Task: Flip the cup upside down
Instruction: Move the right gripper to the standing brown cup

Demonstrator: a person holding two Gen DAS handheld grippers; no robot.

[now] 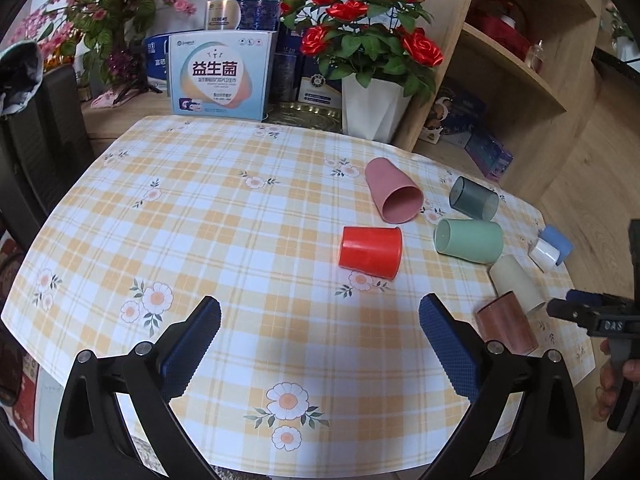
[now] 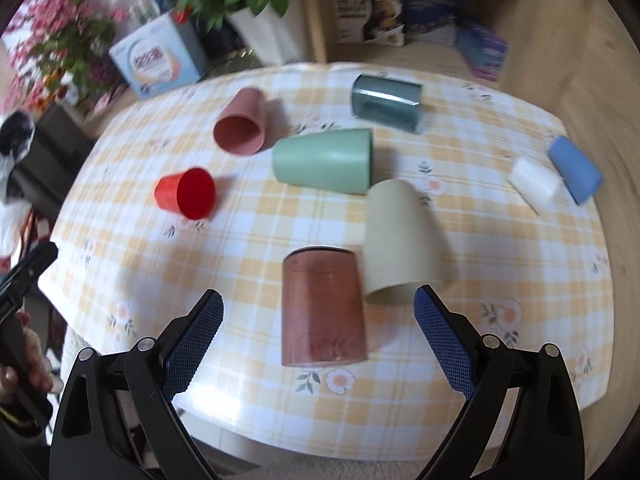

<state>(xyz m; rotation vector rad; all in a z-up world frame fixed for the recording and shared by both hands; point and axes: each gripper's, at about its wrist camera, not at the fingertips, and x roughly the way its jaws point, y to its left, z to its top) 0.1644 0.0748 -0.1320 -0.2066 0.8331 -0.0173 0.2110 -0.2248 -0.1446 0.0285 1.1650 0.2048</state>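
Note:
Several cups lie on their sides on the checked tablecloth (image 1: pixel 224 216): red (image 1: pixel 370 252) (image 2: pixel 186 193), pink (image 1: pixel 394 196) (image 2: pixel 242 126), green (image 1: pixel 469 240) (image 2: pixel 324 160), dark translucent (image 1: pixel 474 198) (image 2: pixel 387 102), cream (image 1: pixel 518 282) (image 2: pixel 398 242), brown translucent (image 1: pixel 506 322) (image 2: pixel 323 308), white (image 2: pixel 535 182) and blue (image 2: pixel 575 169). My left gripper (image 1: pixel 320 312) is open and empty above the table's near middle. My right gripper (image 2: pixel 319 304) is open, with the brown cup between its fingers but not touched.
Behind the table stand a white pot of red roses (image 1: pixel 372 108), printed boxes (image 1: pixel 222 76) and pink flowers (image 1: pixel 108 12). A wooden shelf unit (image 1: pixel 520 72) is at the right. A dark chair (image 1: pixel 36 128) is at the left.

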